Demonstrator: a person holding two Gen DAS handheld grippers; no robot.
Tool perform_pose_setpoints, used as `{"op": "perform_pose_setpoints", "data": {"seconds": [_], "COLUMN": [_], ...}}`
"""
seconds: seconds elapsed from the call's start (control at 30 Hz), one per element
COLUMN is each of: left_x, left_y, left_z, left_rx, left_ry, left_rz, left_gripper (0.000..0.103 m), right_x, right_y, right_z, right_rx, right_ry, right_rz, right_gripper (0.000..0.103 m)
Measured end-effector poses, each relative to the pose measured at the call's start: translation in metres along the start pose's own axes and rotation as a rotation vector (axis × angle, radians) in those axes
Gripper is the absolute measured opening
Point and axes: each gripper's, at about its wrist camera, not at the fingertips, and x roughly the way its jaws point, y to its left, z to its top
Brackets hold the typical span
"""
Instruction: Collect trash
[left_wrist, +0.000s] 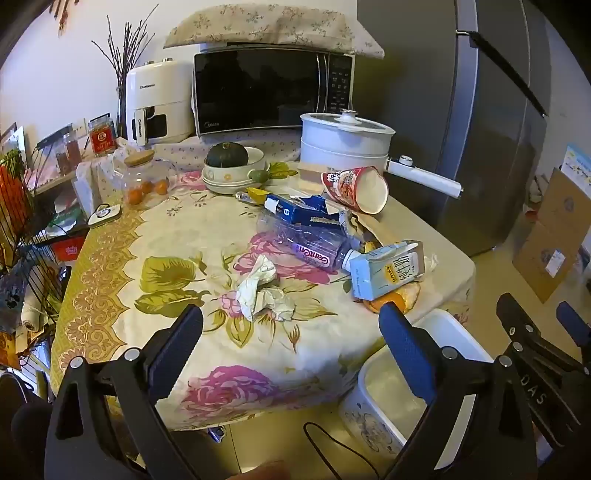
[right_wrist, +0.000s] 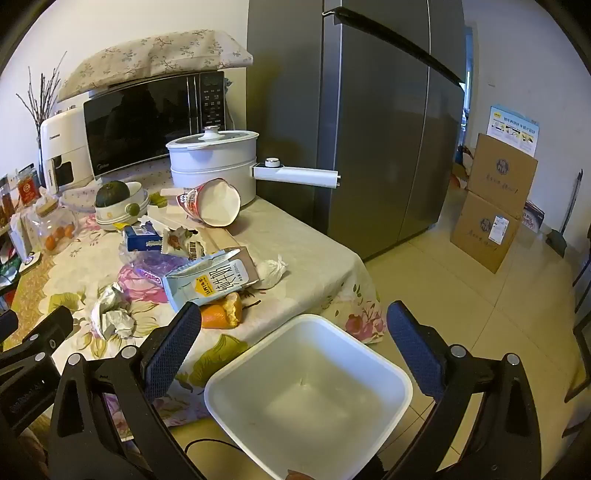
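Trash lies on the floral tablecloth (left_wrist: 177, 229): crumpled tissue (left_wrist: 262, 291) (right_wrist: 110, 314), a flattened clear bottle (left_wrist: 310, 240), a milk carton (left_wrist: 388, 269) (right_wrist: 210, 282), orange peel (left_wrist: 395, 297) (right_wrist: 221, 312), a blue box (left_wrist: 295, 210) (right_wrist: 142, 236), a tipped red paper cup (left_wrist: 358, 188) (right_wrist: 212, 201) and a white wad (right_wrist: 271, 273). A white bin (right_wrist: 310, 391) (left_wrist: 402, 391) stands on the floor by the table's near corner, with nothing in it that I can see. My left gripper (left_wrist: 291, 332) hovers open over the near table edge, short of the tissue. My right gripper (right_wrist: 293, 328) hangs open above the bin.
At the back stand a microwave (left_wrist: 266, 88), an air fryer (left_wrist: 159, 99), a white pot with a long handle (left_wrist: 347, 144), a bowl holding a squash (left_wrist: 232, 166) and a jar (left_wrist: 144, 177). A grey fridge (right_wrist: 373, 129) rises on the right. Cardboard boxes (right_wrist: 495, 206) sit on the floor.
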Motion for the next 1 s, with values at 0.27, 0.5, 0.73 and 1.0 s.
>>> {"op": "perform_pose_setpoints", "data": {"seconds": [0.27,0.5,0.73,1.0], "left_x": [0.0027,0.0027,0.003,0.0033], "left_y": [0.0015,0.003,0.0031,0.0037], "left_z": [0.0001,-0.0018,-0.0016,-0.0024], "left_rx": [-0.011,-0.011,-0.011,-0.009], "left_ry": [0.013,0.014,0.015,0.012], "left_rz": [-0.008,-0.005,-0.004,0.0], "left_gripper": [0.093,0.093,0.093,0.093], "right_x": [-0.0004,-0.0001,0.0002,0.0004], "right_y": [0.0007,0.0007,0.0017,0.0018], "right_z": [-0.0017,-0.0011,-0.0019,-0.0025], "right_rx": [-0.004,-0.008,-0.009,-0.01], "right_ry": [-0.002,0.006,0.007,0.009], "right_rz": [-0.001,0.0,-0.002,-0.003], "right_gripper": [0.096,0.096,0.096,0.096]}}
